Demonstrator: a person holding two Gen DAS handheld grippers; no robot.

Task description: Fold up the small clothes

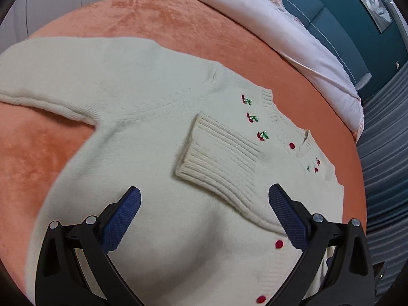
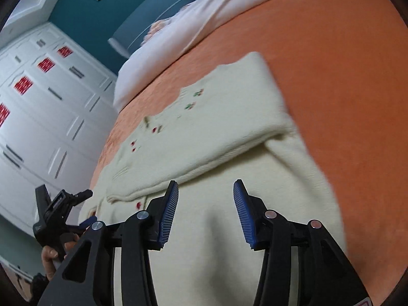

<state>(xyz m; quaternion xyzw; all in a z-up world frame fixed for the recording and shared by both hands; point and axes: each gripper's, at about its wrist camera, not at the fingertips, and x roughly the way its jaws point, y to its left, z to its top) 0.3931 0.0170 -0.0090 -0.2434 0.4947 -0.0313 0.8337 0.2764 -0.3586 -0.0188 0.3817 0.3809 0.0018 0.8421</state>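
A small cream knit cardigan [image 1: 142,137] with cherry embroidery and red buttons lies flat on the orange bedspread [image 1: 158,17]. One sleeve is folded across the chest, its ribbed cuff [image 1: 216,158] near the neckline; the other sleeve [image 1: 63,76] lies spread out to the left. My left gripper [image 1: 204,199] is open and empty just above the cardigan's body. In the right wrist view the cardigan [image 2: 216,132] shows with the folded sleeve across it. My right gripper [image 2: 206,191] is open and empty over the cardigan's lower body. The left gripper [image 2: 61,214] shows at the lower left.
A white-pink duvet [image 1: 293,33] lies along the head of the bed by a teal headboard [image 1: 331,7]. White wardrobe doors [image 2: 51,107] stand beyond the bed's side. The bedspread [image 2: 344,76] stretches beyond the cardigan.
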